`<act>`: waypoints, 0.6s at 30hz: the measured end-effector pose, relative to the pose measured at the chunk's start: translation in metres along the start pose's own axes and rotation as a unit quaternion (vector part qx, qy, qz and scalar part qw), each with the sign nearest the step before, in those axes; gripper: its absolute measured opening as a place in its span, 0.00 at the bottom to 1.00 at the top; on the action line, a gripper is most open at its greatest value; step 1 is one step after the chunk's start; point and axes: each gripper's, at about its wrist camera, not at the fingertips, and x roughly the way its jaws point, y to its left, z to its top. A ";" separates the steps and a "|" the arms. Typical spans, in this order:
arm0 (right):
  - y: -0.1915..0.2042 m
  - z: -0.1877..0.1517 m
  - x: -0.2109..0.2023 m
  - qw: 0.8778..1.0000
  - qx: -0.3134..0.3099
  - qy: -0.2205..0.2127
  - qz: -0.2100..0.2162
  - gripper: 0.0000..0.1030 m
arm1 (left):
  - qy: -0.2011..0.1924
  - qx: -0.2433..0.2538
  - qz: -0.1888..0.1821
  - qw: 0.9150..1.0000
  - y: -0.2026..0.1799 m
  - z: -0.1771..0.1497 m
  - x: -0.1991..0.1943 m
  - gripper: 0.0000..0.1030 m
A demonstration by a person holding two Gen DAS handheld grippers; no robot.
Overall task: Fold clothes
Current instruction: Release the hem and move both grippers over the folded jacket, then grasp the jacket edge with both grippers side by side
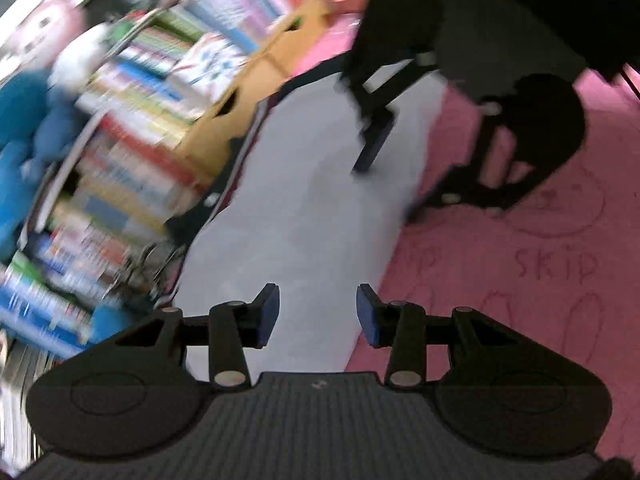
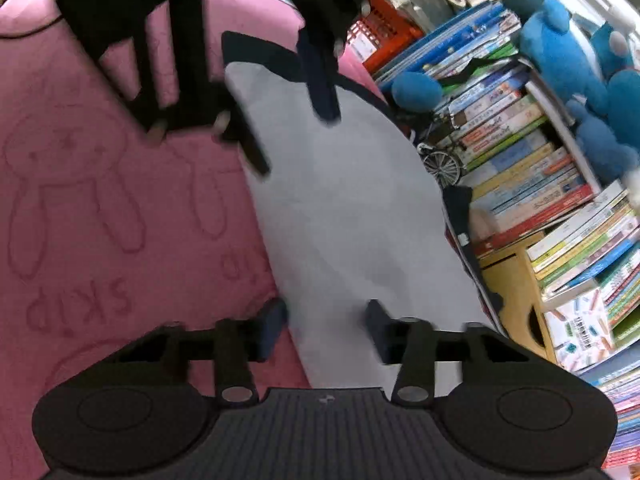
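- A grey garment [image 2: 344, 216] is laid flat on a pink blanket [image 2: 100, 220], just beside stacked books [image 2: 520, 176].
- Both the left gripper [image 1: 318, 312] and right gripper [image 2: 326, 324] are held released above it, gripping nothing.
- Blue plush toys [image 2: 572, 64] and a small model bicycle [image 2: 440, 164] are seen crowding the garment's far edge.

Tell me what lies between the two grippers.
Only the grey garment, flat on the pink mat, spans from the right gripper to the left gripper; both wrist views show it.
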 end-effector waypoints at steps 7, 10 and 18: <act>-0.016 -0.004 -0.018 0.999 0.009 -0.027 0.023 0.46 | 0.010 -0.032 -0.078 0.996 0.009 0.012 0.030 0.23; -0.003 -0.009 -0.025 0.999 -0.027 -0.036 0.020 0.57 | 0.025 -0.078 -0.103 0.991 0.022 0.015 0.035 0.19; 0.003 -0.004 0.004 0.997 -0.050 -0.047 -0.035 0.65 | 0.054 -0.159 -0.148 0.975 0.051 0.020 0.044 0.19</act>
